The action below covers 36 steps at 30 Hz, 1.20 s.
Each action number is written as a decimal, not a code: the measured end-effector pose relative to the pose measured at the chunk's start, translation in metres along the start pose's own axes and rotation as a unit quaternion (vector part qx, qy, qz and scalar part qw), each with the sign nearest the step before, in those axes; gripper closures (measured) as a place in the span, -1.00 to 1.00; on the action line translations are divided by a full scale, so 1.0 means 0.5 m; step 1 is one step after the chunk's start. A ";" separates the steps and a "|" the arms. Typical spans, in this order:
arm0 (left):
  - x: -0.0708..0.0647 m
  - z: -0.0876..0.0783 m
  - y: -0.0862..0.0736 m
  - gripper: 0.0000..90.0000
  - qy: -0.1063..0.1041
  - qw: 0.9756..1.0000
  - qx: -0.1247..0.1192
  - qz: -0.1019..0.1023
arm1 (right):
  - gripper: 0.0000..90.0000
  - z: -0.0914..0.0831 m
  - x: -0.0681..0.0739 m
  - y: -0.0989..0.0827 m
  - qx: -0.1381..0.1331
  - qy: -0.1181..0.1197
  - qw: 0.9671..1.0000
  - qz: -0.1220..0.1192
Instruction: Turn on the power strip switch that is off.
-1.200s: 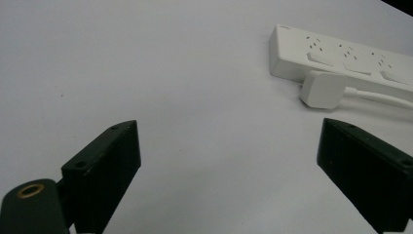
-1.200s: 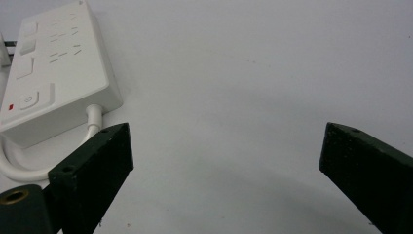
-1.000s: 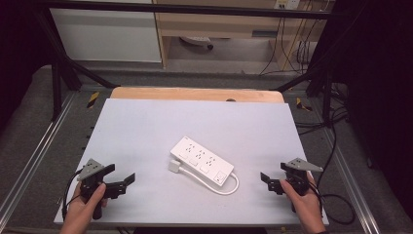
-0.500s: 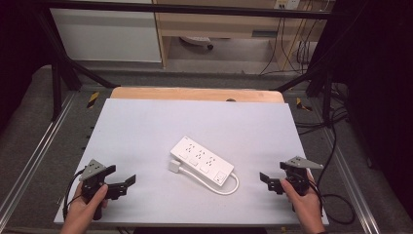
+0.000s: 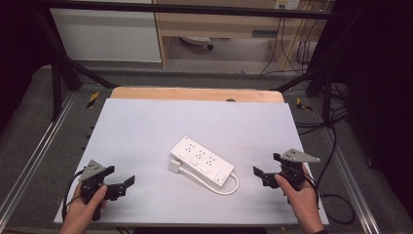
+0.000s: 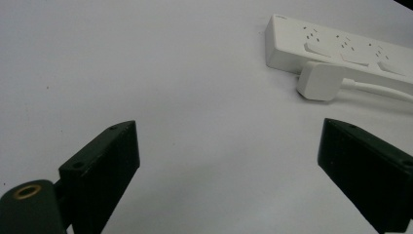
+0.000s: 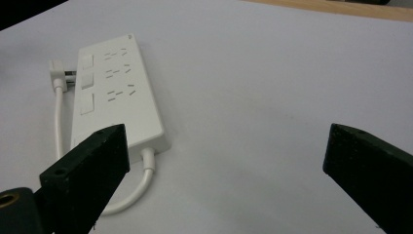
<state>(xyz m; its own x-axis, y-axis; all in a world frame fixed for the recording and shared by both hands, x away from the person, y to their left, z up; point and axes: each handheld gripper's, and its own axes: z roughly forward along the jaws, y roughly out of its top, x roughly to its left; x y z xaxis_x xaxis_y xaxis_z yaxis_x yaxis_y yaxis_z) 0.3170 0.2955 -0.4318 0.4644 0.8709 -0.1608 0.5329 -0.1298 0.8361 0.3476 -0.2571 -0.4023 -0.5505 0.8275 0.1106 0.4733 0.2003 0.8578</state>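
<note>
White tabletop (image 5: 146,131) carries a white power strip (image 5: 200,160) lying diagonally near its middle, its cord (image 5: 229,187) looped round to a plug (image 5: 175,166) just beside the strip. At the near left corner the left hand (image 5: 85,209) holds the left gripper (image 5: 120,183) low, jaws spread wide and empty, aimed toward the strip. Near the right edge the right hand (image 5: 299,195) holds the right gripper (image 5: 265,173) likewise, jaws wide apart, empty, well apart from the strip.

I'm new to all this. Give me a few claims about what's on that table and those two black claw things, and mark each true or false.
1. A white power strip lies on the table. True.
2. The left gripper is clamped on the plug. False: it is open, apart from it.
3. The right gripper is open. True.
4. The cord is unrolled across the table. False: it loops back beside the strip.
</note>
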 end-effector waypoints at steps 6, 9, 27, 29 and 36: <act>-0.003 0.003 0.000 -0.83 -0.003 1.000 0.003 0.003 | -0.90 0.006 0.015 0.017 -0.008 0.009 1.000 -0.008; -0.004 0.004 0.000 -0.83 -0.004 1.000 0.005 0.004 | -0.91 0.012 0.022 0.028 -0.007 0.014 1.000 -0.011; -0.007 0.006 -0.001 -0.83 -0.011 1.000 0.012 -0.003 | -0.89 0.044 0.051 0.083 0.002 0.045 0.998 -0.031; -0.008 0.007 -0.001 -0.83 -0.012 1.000 0.013 -0.002 | -0.85 0.049 0.057 0.088 0.003 0.047 0.998 -0.034; -0.009 0.009 -0.002 -0.83 -0.012 1.000 0.016 0.000 | -0.78 0.062 0.073 0.108 -0.002 0.057 0.997 -0.044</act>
<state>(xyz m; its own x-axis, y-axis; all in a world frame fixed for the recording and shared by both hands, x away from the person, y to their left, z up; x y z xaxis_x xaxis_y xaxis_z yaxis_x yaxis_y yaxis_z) 0.3177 0.2896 -0.4341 0.4811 0.8593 -0.1738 0.5555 -0.1455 0.8187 0.3744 -0.1997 -0.3678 -0.6642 0.7420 0.0910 0.4172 0.2669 0.8688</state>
